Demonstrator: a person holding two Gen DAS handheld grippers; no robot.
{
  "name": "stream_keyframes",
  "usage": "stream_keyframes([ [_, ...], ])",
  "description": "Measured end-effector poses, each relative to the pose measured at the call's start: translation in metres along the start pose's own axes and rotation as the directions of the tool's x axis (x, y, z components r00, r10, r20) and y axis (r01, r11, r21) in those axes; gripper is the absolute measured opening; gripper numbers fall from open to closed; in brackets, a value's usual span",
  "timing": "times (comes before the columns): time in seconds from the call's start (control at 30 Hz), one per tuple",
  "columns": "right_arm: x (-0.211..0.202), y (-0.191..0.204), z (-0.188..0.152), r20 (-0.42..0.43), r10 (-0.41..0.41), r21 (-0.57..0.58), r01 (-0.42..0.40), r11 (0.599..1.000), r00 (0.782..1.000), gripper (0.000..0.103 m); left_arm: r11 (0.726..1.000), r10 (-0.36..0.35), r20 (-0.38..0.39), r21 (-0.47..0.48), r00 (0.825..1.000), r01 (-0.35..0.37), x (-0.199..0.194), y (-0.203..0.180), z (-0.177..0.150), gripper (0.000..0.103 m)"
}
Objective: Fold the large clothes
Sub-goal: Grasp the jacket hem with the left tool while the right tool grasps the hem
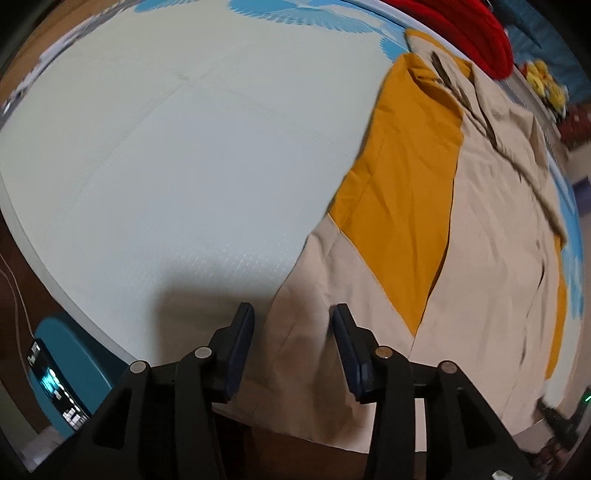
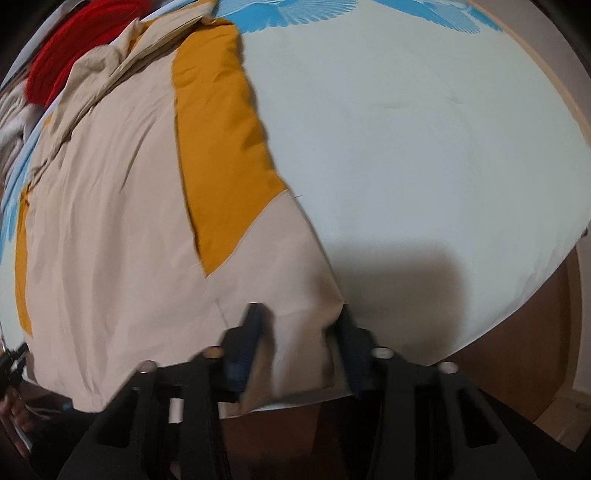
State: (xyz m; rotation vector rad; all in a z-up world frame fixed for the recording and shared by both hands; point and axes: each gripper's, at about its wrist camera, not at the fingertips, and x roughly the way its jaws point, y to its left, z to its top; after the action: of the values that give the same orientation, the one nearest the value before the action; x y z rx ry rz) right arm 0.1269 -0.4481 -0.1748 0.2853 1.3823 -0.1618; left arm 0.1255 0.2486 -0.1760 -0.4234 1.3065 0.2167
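Note:
A large beige and mustard-yellow shirt (image 1: 480,221) lies spread flat on a pale mat (image 1: 166,166), collar at the far end. My left gripper (image 1: 293,314) is open, its jaws standing either side of the shirt's near left hem corner. In the right wrist view the same shirt (image 2: 110,221) fills the left half. My right gripper (image 2: 299,314) is open, its jaws straddling the near right hem corner at the mat's front edge. Neither gripper is closed on the cloth.
A red knitted garment (image 1: 476,33) lies beyond the collar; it also shows in the right wrist view (image 2: 70,51). A teal device with lit display (image 1: 62,376) sits below the mat's left edge. Brown floor (image 2: 517,369) lies beyond the mat (image 2: 424,147).

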Motion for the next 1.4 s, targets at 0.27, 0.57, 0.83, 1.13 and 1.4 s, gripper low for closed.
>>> stream_keyframes([
  [0.27, -0.025, 0.001, -0.005, 0.054, -0.012, 0.013, 0.011, 1.0, 0.998, 0.005, 0.988, 0.037, 0.042, 0.15, 0.998, -0.043, -0.034, -0.021, -0.019, 0.003],
  [0.57, -0.02, -0.009, -0.008, 0.008, -0.09, 0.063, 0.089, 0.994, 0.996, 0.012, 0.997, 0.026, -0.058, 0.079, 0.998, -0.021, -0.011, -0.006, -0.012, 0.019],
  [0.83, -0.017, -0.001, -0.004, 0.021, -0.093, 0.052, 0.092, 0.994, 0.995, 0.043, 0.99, 0.078, -0.05, 0.122, 0.996, -0.072, 0.001, -0.015, -0.017, 0.033],
  [1.13, -0.024, 0.023, -0.004, 0.051, -0.091, -0.03, 0.093, 0.995, 0.995, 0.007, 0.97, 0.118, -0.021, 0.217, 0.993, -0.111, 0.002, -0.036, -0.021, 0.008],
  [1.4, -0.021, 0.016, -0.004, 0.026, -0.094, -0.012, 0.094, 0.996, 0.995, 0.015, 0.962, 0.137, -0.026, 0.243, 0.99, -0.127, 0.011, -0.04, -0.025, 0.009],
])
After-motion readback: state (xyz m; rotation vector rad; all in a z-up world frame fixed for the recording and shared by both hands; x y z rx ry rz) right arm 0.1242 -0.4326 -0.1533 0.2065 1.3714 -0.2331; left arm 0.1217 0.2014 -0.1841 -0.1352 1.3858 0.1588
